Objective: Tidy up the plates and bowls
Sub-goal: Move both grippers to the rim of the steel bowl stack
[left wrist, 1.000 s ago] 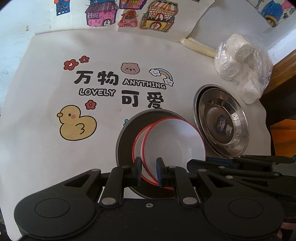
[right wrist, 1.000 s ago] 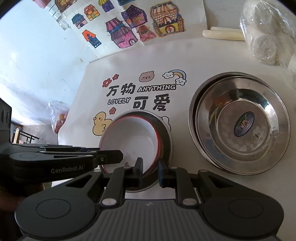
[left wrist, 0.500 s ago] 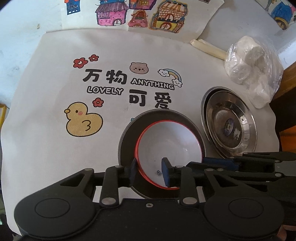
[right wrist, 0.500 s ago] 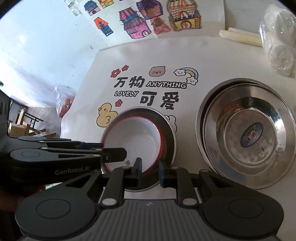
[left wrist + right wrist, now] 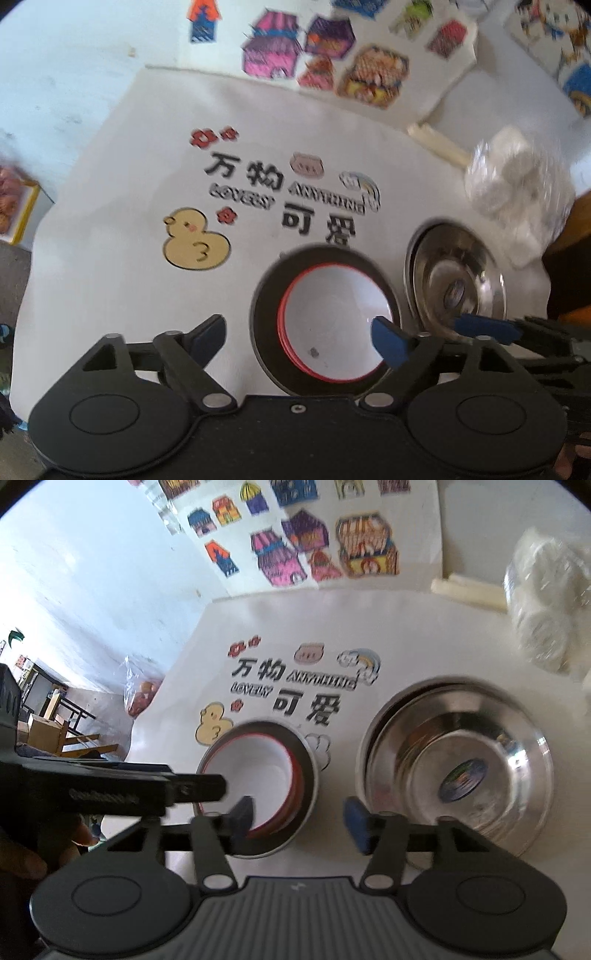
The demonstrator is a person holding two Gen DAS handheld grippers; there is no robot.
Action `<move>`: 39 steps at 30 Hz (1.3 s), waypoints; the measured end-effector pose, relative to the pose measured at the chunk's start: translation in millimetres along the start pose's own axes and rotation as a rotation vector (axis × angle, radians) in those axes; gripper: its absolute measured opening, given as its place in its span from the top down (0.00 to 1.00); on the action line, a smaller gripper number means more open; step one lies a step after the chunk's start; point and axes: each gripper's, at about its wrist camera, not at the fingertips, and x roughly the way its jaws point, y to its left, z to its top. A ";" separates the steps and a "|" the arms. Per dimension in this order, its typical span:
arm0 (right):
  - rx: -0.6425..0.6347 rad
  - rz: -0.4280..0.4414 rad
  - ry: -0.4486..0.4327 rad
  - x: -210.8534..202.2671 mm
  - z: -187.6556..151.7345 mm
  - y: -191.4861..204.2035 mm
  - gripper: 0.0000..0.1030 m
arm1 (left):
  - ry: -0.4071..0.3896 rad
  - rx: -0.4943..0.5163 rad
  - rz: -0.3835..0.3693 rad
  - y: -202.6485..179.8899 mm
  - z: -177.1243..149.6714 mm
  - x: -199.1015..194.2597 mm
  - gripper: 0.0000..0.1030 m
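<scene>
White bowls with red rims point(image 5: 334, 328) sit nested inside a dark plate point(image 5: 266, 325), just left of the steel dishes point(image 5: 458, 771) on the printed cloth point(image 5: 129, 258). Both the left gripper point(image 5: 297, 334) and right gripper point(image 5: 301, 818) have their fingers spread wide, holding nothing. The bowls look stiff, light, glossy and likely slippery, perhaps breakable; pinching a rim edge seems the surest hold.
</scene>
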 end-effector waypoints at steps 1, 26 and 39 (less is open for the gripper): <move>-0.001 -0.005 -0.009 -2.4 -0.7 -0.8 0.17 | -0.015 -0.008 0.005 1.1 -0.7 -2.8 0.00; 0.458 -0.457 -0.195 -51.4 -101.4 54.8 0.00 | -0.106 0.248 -0.045 85.7 -28.7 -62.6 0.01; 0.363 -0.555 -0.288 -77.8 -108.7 113.2 0.00 | -0.129 0.336 -0.090 99.3 -33.0 -74.7 0.01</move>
